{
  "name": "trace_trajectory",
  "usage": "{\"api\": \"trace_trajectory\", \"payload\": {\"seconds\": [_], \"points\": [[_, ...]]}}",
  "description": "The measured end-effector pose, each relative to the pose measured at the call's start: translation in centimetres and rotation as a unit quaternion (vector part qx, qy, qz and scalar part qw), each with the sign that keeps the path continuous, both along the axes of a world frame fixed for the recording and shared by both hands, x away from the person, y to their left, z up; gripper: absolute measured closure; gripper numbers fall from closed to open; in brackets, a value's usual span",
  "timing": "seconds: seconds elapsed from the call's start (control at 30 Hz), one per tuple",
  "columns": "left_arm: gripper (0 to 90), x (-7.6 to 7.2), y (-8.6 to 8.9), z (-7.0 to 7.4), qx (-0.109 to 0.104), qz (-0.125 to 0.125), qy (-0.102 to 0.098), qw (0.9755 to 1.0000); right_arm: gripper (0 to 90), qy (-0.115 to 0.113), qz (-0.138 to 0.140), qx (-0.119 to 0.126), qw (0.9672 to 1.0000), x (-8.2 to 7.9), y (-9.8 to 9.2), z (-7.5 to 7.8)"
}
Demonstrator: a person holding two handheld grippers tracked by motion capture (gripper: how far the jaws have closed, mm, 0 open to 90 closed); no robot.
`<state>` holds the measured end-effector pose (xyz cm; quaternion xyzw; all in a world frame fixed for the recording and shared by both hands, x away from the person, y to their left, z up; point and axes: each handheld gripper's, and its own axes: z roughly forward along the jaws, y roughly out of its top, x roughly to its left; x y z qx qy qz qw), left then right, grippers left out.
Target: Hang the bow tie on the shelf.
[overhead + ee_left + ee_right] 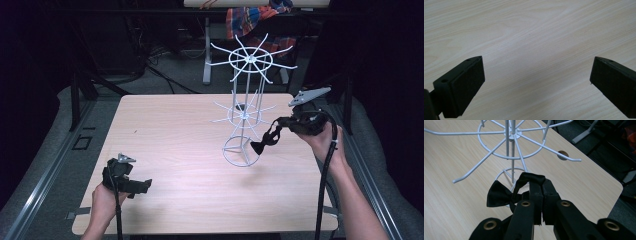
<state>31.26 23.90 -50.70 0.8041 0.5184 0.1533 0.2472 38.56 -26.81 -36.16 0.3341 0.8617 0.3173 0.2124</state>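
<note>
Black bow tie (499,195) clenched in right tongs (541,187) nr wire rack (245,90); left tongs (536,82) released.

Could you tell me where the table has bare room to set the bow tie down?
The table is bare left of the white wire rack, and between the left gripper and the rack's base. Crowded: under the rack's arms, where the right gripper holds the bow tie.

A black bow tie (499,196) is seen in the black right tongs (541,192), before a white wire rack (245,107), over a pale wood-grain bench (175,145).
</note>
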Motion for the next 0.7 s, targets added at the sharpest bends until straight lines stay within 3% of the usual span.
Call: {"api": "trace_trajectory", "payload": {"seconds": [0.7], "points": [[0.0,0.1,0.0,-0.1,-0.002,-0.004,0.008,1.0000,88.7,0.011,0.008,0.018,0.9998,1.8,0.5,-0.3]]}}
